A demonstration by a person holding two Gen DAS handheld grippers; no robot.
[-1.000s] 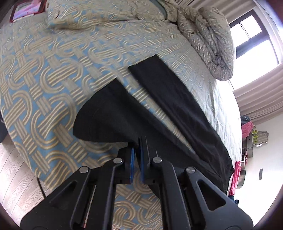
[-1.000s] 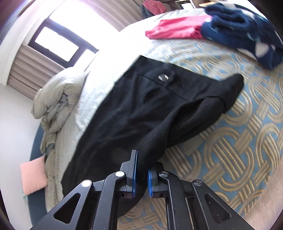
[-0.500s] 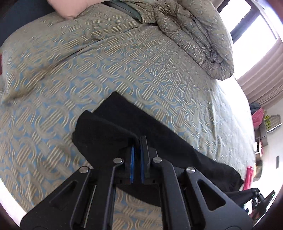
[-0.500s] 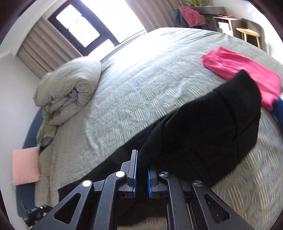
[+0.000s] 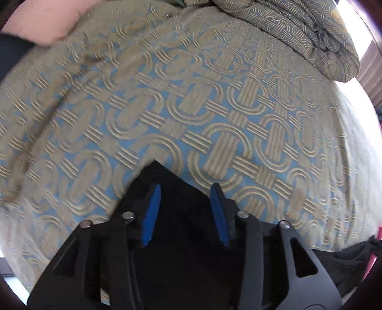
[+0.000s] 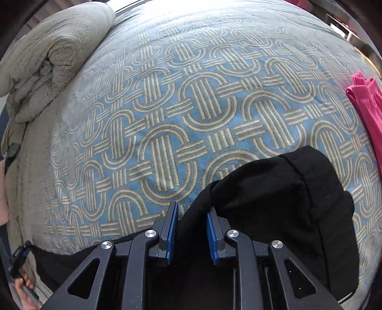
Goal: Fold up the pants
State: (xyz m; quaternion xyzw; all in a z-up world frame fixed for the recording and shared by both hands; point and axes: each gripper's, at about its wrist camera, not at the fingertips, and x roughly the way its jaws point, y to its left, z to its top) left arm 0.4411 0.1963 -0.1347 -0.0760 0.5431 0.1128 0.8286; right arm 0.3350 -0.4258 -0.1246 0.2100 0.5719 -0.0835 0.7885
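Your left gripper (image 5: 185, 209) points steeply down over the black fabric pants (image 5: 181, 238), its blue pads (image 5: 151, 219) spreading apart and clear of the cloth; a pointed corner of the pants lies just ahead of it on the blue bedspread with a woven tan ring pattern (image 5: 214, 107); beyond that corner the bed is open up to the rolled patterned duvet (image 5: 298, 31) and a pink pillow (image 5: 40, 21). Your right gripper (image 6: 192, 214) is also opening; black cloth runs between its pads, contact unclear; the bunched waist end (image 6: 286, 190) lies to its right, just short of a bright pink garment (image 6: 367, 107); wide bare bedspread lies ahead.
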